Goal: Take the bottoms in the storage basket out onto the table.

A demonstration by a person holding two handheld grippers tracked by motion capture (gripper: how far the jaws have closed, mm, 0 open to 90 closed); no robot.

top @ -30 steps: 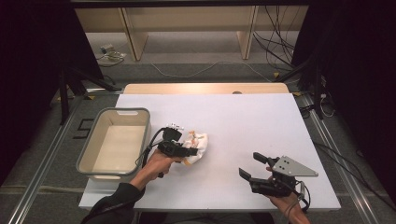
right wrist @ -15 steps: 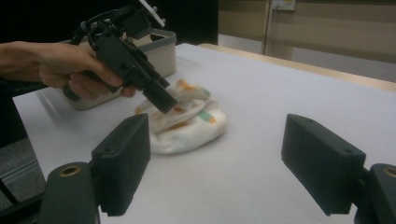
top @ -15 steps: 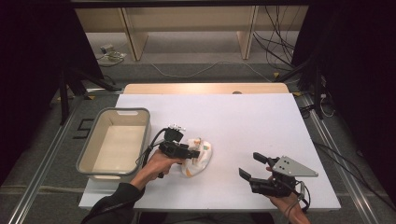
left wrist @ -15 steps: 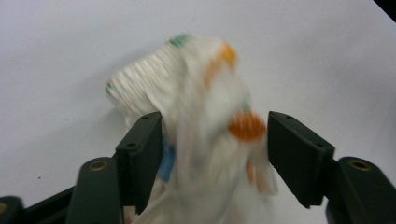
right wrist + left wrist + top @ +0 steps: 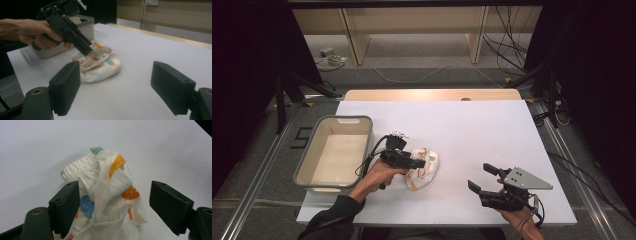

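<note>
**Tongs over a spotty cloth**

The left tongs (image 5: 113, 202) were wide apart around a bunched white cloth (image 5: 107, 195) with bright spots on the tabletop (image 5: 472, 130). One side touched it. The right tongs (image 5: 484, 179) were wide too, holding nothing, well away. A grey bin (image 5: 314, 172) sat behind the left tongs.
</note>
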